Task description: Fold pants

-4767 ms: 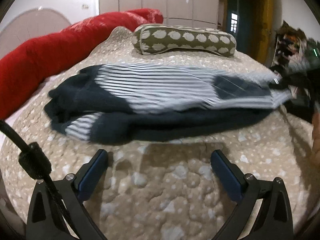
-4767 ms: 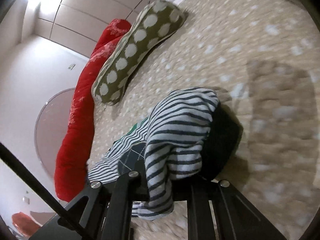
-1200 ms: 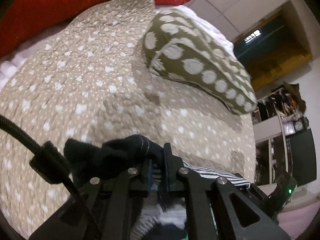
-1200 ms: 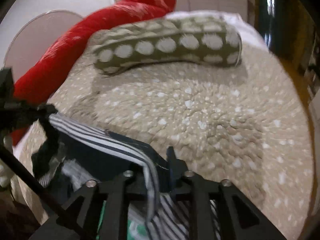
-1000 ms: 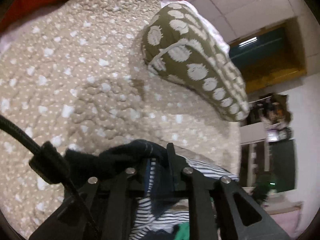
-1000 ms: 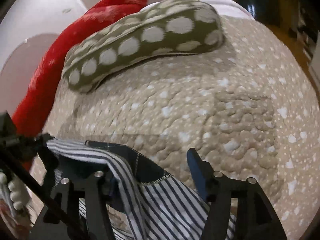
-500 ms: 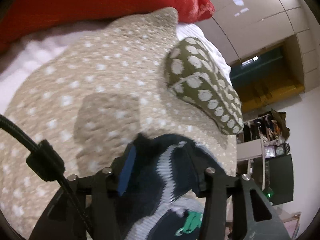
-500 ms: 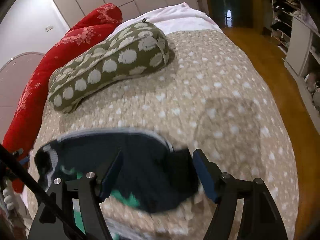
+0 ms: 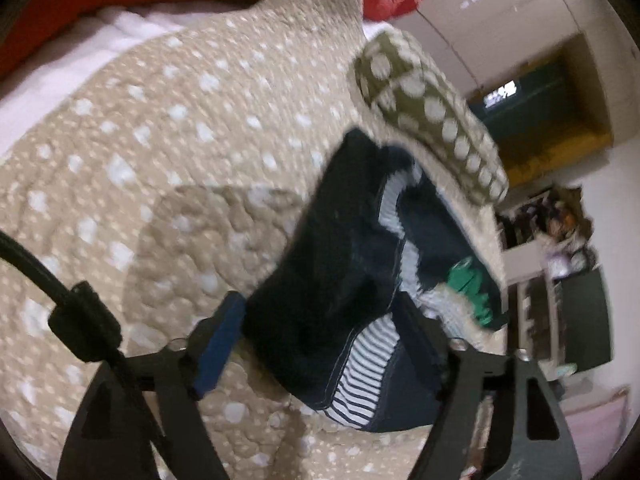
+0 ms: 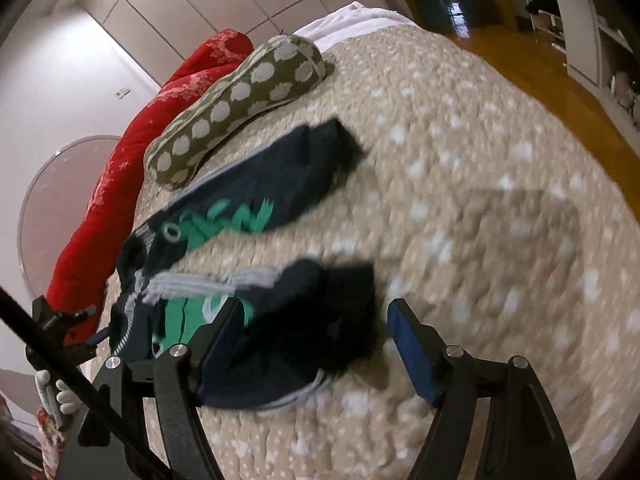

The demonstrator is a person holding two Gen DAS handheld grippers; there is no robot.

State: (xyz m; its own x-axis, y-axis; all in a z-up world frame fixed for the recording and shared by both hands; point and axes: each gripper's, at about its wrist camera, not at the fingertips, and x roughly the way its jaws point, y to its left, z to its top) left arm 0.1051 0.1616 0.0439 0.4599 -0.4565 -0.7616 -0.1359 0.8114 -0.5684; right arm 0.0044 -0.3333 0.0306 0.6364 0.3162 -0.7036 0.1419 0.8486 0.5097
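The pants (image 10: 256, 200) are dark navy with striped parts and a green print. They lie spread on the beige dotted bedspread (image 10: 480, 200), both legs reaching toward the right. In the left wrist view the pants (image 9: 348, 248) lie between and beyond my fingers. My left gripper (image 9: 320, 332) is open over the waist end, with nothing pinched. My right gripper (image 10: 316, 332) is open, with the near leg's dark cuff (image 10: 340, 312) lying between its jaws. The left gripper also shows in the right wrist view (image 10: 60, 332) at the far left.
An olive pillow with white dots (image 10: 240, 96) lies just behind the pants; it also shows in the left wrist view (image 9: 432, 112). A red bolster (image 10: 120, 168) runs along the bed's far side. Wooden floor (image 10: 540, 60) and shelves lie past the bed's right edge.
Both grippers were shut on the pants a second ago. They have opened and let go, and the pants have dropped spread out on the bedspread. Both grippers have pulled back a little.
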